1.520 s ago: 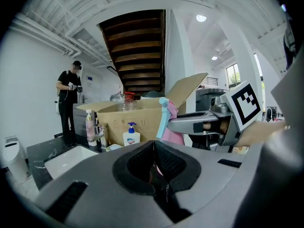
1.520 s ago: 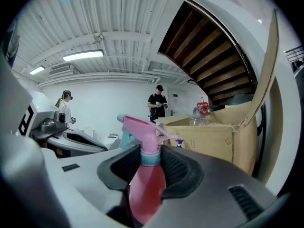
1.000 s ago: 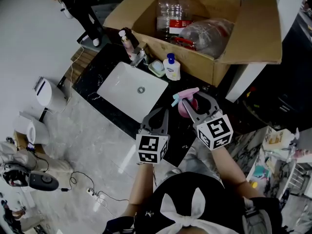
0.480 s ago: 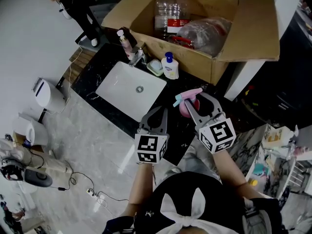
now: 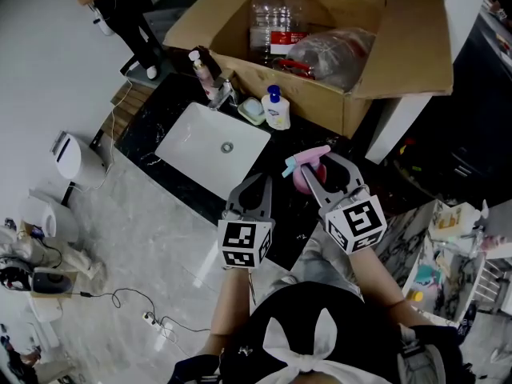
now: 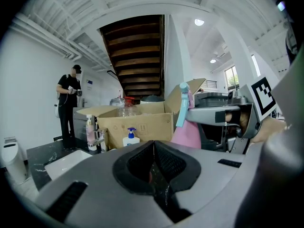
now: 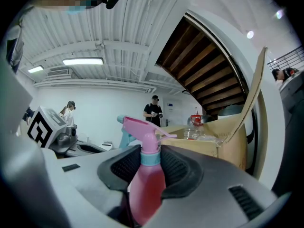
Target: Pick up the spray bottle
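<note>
The left gripper (image 5: 254,186) pointed forward and a little downward from the left forearm (image 5: 232,306), its jaws pressed together pad against pad. Just beside it, the right gripper (image 5: 324,166) was held level on the right forearm (image 5: 374,282), its jaws part-way apart and clamped on the neck of the pink spray bottle (image 7: 144,175).

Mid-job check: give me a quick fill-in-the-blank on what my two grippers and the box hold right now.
The right gripper is shut on the ____ plastic spray bottle.
The left gripper is shut on ____.
The large clear red-capped bottle stands inside the open ____ box.
Missing words: pink; nothing; cardboard.
</note>
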The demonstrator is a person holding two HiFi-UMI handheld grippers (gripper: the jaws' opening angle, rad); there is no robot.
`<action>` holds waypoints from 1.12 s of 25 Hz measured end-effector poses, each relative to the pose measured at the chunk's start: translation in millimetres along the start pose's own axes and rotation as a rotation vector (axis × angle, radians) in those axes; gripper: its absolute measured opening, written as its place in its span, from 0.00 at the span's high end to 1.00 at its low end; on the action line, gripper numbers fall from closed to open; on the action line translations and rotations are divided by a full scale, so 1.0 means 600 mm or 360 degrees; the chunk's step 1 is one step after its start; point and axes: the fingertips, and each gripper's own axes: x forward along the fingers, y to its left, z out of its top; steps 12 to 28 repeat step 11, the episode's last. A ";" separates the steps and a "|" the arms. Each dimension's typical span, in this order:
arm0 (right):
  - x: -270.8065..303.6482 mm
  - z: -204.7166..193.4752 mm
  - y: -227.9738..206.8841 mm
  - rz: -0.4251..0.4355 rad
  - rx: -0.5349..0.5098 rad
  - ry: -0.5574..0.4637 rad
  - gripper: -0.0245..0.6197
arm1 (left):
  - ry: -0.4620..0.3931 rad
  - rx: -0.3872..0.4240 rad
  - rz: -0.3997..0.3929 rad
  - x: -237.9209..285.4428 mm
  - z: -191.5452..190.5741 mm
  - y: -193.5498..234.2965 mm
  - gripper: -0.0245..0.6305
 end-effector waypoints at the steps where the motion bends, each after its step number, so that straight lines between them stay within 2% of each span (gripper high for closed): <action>1: -0.001 0.001 0.000 -0.0002 0.0000 0.0000 0.75 | -0.0003 0.0001 -0.0002 0.000 0.002 -0.001 0.92; 28: -0.005 0.002 0.006 -0.0012 -0.0007 0.0003 0.75 | -0.0015 0.0007 -0.0021 -0.005 0.004 -0.004 0.92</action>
